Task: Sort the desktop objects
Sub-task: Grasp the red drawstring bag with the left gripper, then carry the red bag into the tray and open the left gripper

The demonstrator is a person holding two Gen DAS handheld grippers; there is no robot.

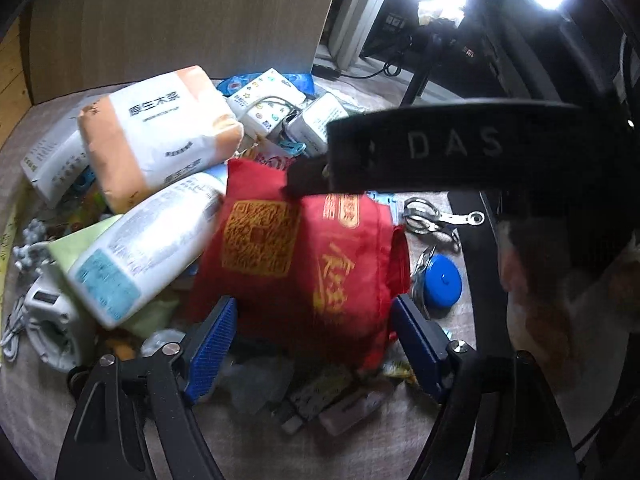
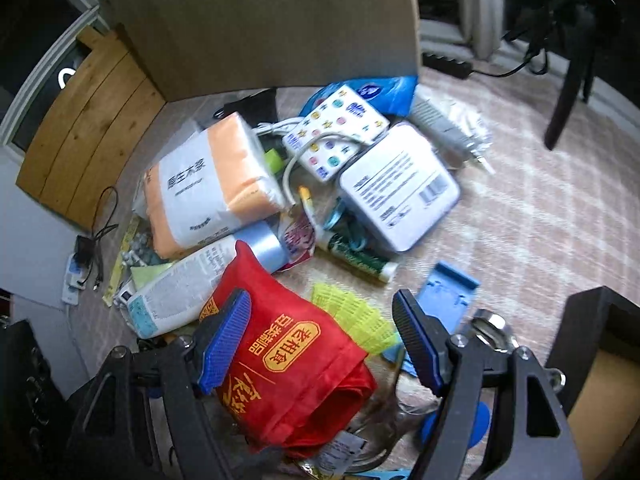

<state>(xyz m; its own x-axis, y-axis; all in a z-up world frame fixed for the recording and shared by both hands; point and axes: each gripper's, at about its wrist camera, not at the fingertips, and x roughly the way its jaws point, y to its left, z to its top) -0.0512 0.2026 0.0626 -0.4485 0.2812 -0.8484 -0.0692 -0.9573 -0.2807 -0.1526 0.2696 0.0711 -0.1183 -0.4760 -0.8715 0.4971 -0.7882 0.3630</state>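
Observation:
A red cloth bag (image 1: 300, 260) with gold print lies on top of a pile of desktop clutter. In the left wrist view it sits between the blue pads of my left gripper (image 1: 314, 340), which is open and short of it. The black body of my right gripper (image 1: 440, 148) reaches in from the right, with a fingertip at the bag's top corner. In the right wrist view, the red bag (image 2: 288, 360) lies between the wide-apart fingers of my right gripper (image 2: 320, 340). Its left pad (image 2: 224, 344) overlaps the cloth; the right pad is clear of it.
An orange-and-white tissue pack (image 2: 216, 184), a white bottle (image 2: 184, 292), a dotted power strip (image 2: 336, 132), a silver tin (image 2: 400, 188) and a green tube (image 2: 356, 256) crowd the carpet. A blue tape measure (image 1: 442, 280) and scissors (image 1: 432, 220) lie right of the bag. A brown board (image 2: 260, 20) stands behind.

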